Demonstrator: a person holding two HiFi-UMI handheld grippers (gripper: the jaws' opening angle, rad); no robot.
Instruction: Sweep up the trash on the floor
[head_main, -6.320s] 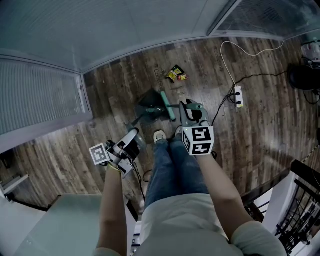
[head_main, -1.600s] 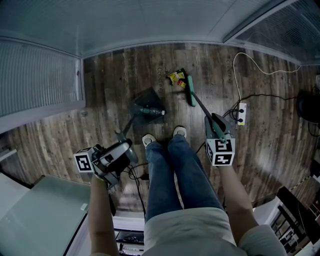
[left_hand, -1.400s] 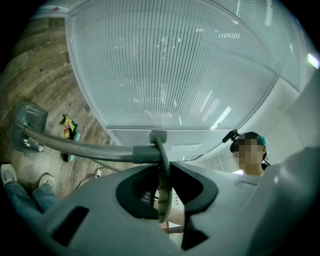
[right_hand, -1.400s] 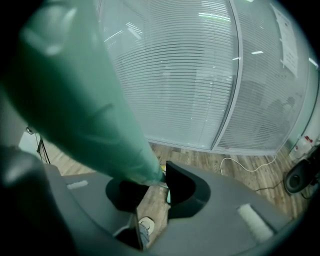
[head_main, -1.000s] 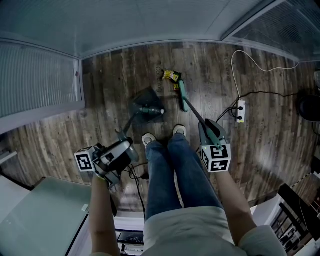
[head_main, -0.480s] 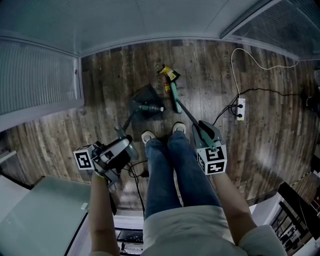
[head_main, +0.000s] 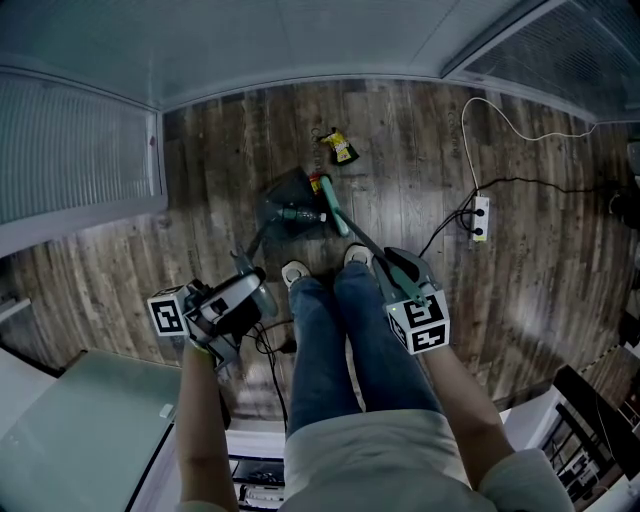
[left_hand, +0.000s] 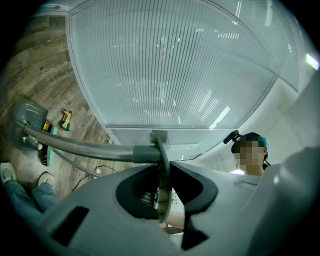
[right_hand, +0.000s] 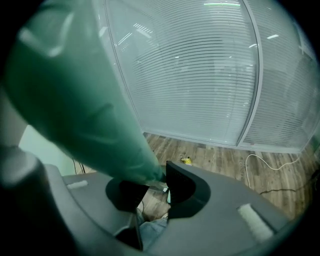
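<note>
The right gripper (head_main: 404, 272), jaws clamped on the broom (head_main: 334, 212), has dragged its head left to the dustpan (head_main: 284, 194) mouth with 1 red wrapper (head_main: 317, 183); the left gripper (head_main: 241, 289) clamps the pan's handle; 1 yellow wrapper (head_main: 343, 148) lies farther off, unswept.

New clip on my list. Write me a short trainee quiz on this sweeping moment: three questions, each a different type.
1. Fill in: the left claw is shut on the dustpan's ____.
2. Which claw grips the broom? A) left claw B) right claw
3. True or false: the yellow wrapper lies inside the dustpan.
Key: 1 handle; 2 B; 3 false.
</note>
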